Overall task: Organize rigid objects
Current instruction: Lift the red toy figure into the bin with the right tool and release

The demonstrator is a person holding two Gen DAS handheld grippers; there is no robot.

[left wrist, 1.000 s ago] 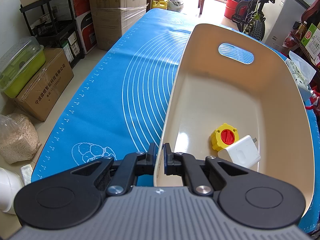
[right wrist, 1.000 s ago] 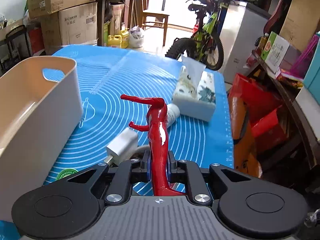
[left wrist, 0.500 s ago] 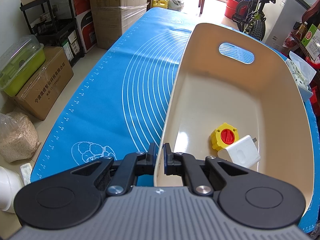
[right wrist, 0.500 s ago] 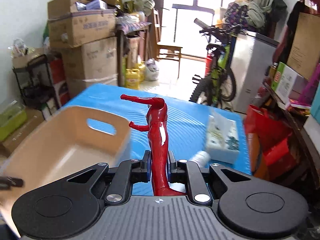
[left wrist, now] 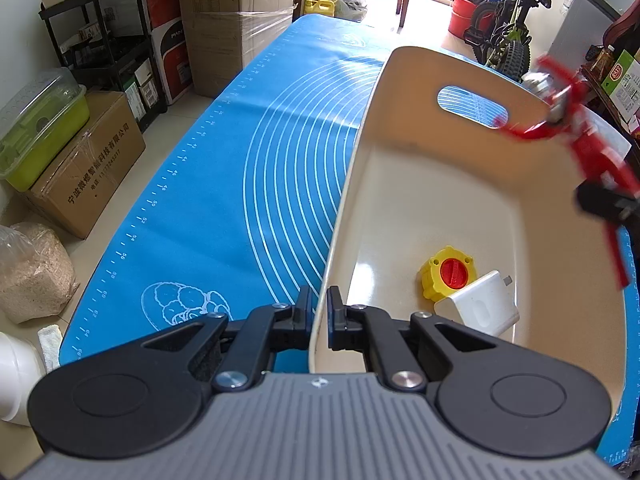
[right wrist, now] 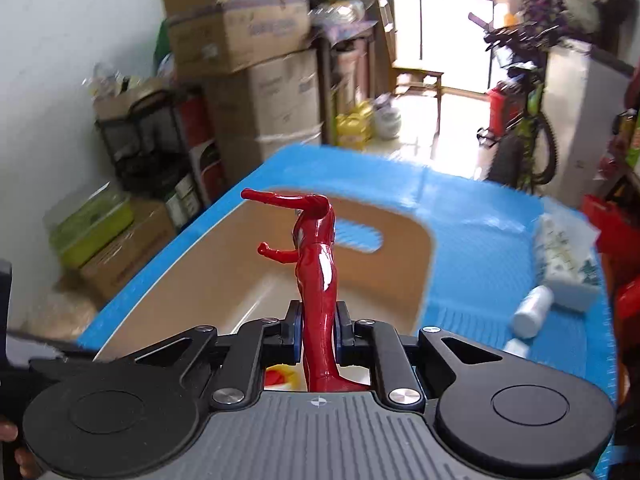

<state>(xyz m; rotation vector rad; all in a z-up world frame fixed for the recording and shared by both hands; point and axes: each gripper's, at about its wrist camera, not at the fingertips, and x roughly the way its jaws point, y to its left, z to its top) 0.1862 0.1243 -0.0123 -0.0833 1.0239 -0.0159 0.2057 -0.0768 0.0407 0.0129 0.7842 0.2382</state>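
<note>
Right gripper (right wrist: 316,334) clenched on the legs of the red figurine (right wrist: 316,280), held above the cream bin (left wrist: 460,208). Left gripper (left wrist: 318,316) pinches the bin's near wall. Figurine looks light, stiff, glossy plastic, likely slippery; thin arms seem fragile, so legs or torso suit gripping.

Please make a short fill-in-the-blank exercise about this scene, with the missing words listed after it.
1. The left gripper is clamped on the rim of the cream ____.
2. The right gripper holds a toy figure coloured ____.
3. In the bin, the white charger lies beside a yellow ____ with a red centre.

Missing words: bin; red; cap
</note>
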